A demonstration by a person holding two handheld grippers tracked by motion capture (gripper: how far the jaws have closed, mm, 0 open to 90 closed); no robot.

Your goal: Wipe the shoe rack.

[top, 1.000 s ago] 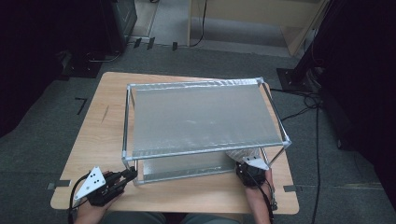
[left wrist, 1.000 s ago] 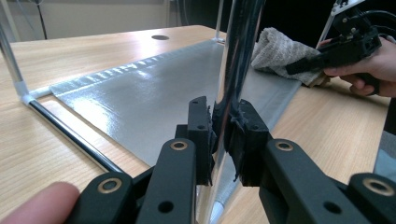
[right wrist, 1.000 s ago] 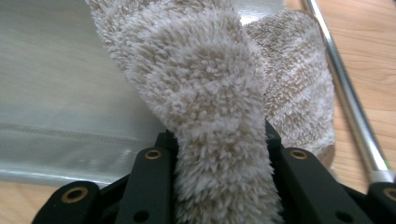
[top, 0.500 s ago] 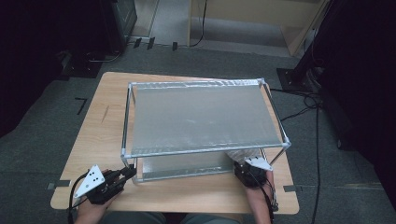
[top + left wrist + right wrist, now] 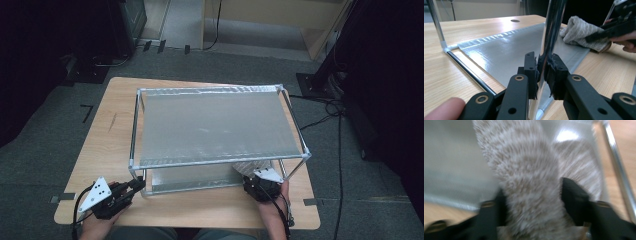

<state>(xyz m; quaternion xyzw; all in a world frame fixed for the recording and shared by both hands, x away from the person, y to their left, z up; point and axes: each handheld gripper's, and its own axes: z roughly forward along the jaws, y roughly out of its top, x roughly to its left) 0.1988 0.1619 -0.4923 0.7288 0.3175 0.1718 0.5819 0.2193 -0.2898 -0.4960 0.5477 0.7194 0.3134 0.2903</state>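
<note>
A pale wooden surface (image 5: 105,150) stands on grey carpet in a dim room, with cables trailing off to the right. On it sits a two-tier rack (image 5: 215,127) of chrome tubes with silver-grey sheet shelves.

The left claw (image 5: 541,68) is closed tight on the rack's near upright post (image 5: 552,30), which runs straight up from between its pads. The post is stiff, smooth and shiny, so I judge it slippery under the pads; a grip low down near the corner joint should steady the light frame best.

Just ahead of the right claw (image 5: 532,195) and between its jaws lies a fluffy beige-grey cloth (image 5: 529,170), bunched on the lower shelf (image 5: 506,50) near the rack's other front corner. These jaws have just been opening; they stand at a middling width with the cloth's pile bulging between them, and the blur hides whether the pads are pressing on it. The cloth looks soft, light and limp, so it would be best pinched through its bunched middle.
</note>
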